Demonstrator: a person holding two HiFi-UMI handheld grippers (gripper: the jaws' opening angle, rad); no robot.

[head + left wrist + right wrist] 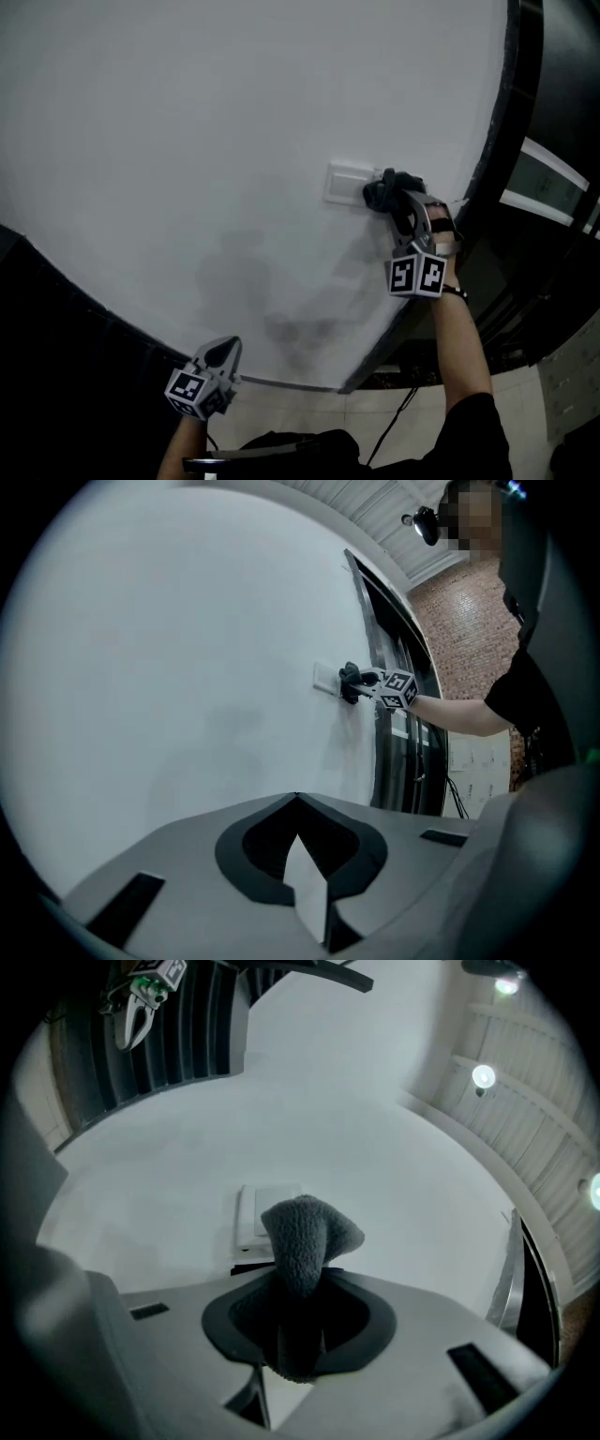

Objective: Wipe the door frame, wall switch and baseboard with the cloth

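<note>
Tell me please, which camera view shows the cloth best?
The right gripper view: the cloth fills the centre, clamped between the jaws, its grey fuzzy texture clear, in front of the wall switch. The head view shows only a dark bundle at the switch; the left gripper view shows a tiny dark spot.

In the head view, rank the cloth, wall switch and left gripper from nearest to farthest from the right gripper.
1. cloth, in the right gripper's jaws.
2. wall switch, just left of it.
3. left gripper, far lower left.

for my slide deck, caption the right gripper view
Right gripper shut on a dark cloth, held at the white wall switch.
</note>
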